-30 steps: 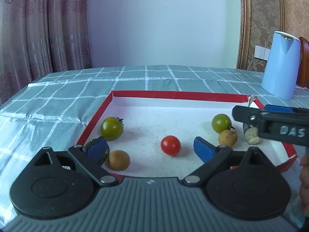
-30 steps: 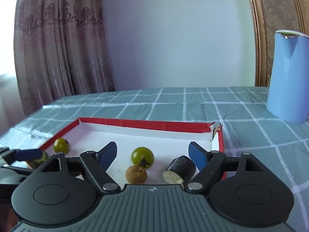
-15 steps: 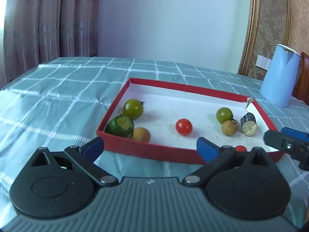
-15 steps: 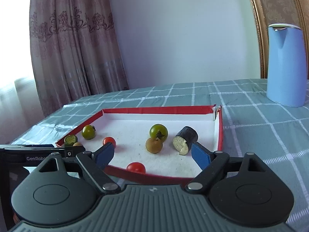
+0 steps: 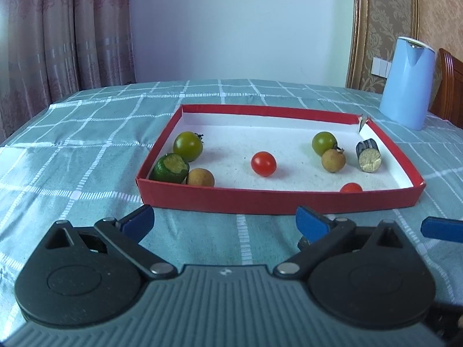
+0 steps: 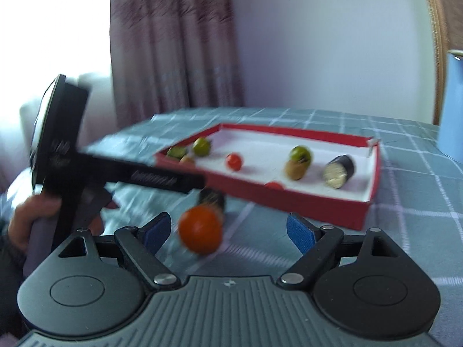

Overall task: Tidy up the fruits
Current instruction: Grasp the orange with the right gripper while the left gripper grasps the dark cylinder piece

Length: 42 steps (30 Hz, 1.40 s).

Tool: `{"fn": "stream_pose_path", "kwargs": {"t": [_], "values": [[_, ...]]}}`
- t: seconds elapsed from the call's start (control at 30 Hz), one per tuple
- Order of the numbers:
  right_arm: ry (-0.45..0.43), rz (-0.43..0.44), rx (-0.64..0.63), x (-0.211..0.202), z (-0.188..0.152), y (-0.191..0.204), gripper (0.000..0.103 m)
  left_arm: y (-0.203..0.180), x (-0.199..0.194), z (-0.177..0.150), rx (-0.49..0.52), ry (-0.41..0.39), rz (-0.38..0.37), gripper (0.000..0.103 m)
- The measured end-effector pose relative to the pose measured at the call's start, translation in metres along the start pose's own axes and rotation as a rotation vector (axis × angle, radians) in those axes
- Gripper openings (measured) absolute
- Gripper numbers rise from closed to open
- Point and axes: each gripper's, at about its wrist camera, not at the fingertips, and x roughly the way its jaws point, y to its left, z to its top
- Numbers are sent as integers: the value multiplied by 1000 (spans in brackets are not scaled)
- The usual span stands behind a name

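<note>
Two wrist views cover a checked teal tablecloth (image 5: 86,133), and the right one is smeared by motion, so its fruit reads only as coloured blobs. A blue jug (image 5: 406,84) at two o'clock is cut by the frame edge in the right view. The red-walled box (image 5: 277,201) with a white floor sits ahead of both grippers; its near wall hides the lower half of a red tomato (image 5: 350,187) at its five o'clock corner. Inside, at nine o'clock, a green tomato (image 5: 188,146), a cut green piece (image 5: 170,168) and a brown longan (image 5: 200,177) cluster together. A second red tomato (image 5: 263,163) lies at the centre. At three o'clock sit another green tomato (image 5: 324,143), touching a second longan (image 5: 333,160), and a dark cut cylinder (image 5: 368,156).

The left gripper (image 5: 224,222) hovers short of the box, jaws spread wide and empty, having just been opening. The right gripper (image 6: 228,231) also gapes, its jaws just widened, and an orange-red fruit (image 6: 200,233) sits between them nearer the left pad, touching neither. A dark blurred object (image 6: 211,199) lies just behind it.
</note>
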Motion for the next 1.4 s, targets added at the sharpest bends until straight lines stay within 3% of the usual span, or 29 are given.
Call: {"fn": "stream_pose_path", "kwargs": {"t": [0.43, 0.5, 0.53, 0.57, 0.77, 1.0, 1.2, 1.4], "values": [[107, -66, -85, 28, 3, 28, 87, 10, 6, 2, -54, 39, 9, 103], [128, -100, -124, 33, 2, 35, 75, 11, 6, 2, -58, 42, 10, 103], [146, -111, -138, 36, 2, 37, 56, 11, 7, 2, -60, 45, 10, 103], [161, -101, -139, 39, 2, 37, 48, 11, 7, 2, -61, 49, 9, 103], [159, -60, -82, 38, 2, 29, 34, 11, 8, 2, -61, 50, 9, 103], [153, -51, -15, 33, 1, 18, 33, 12, 6, 2, -66, 38, 4, 103], [138, -169, 47, 23, 2, -12, 34, 13, -7, 3, -88, -23, -83, 103], [128, -226, 98, 23, 6, -36, 34, -17, -16, -5, 45, -52, -121, 103]]}}
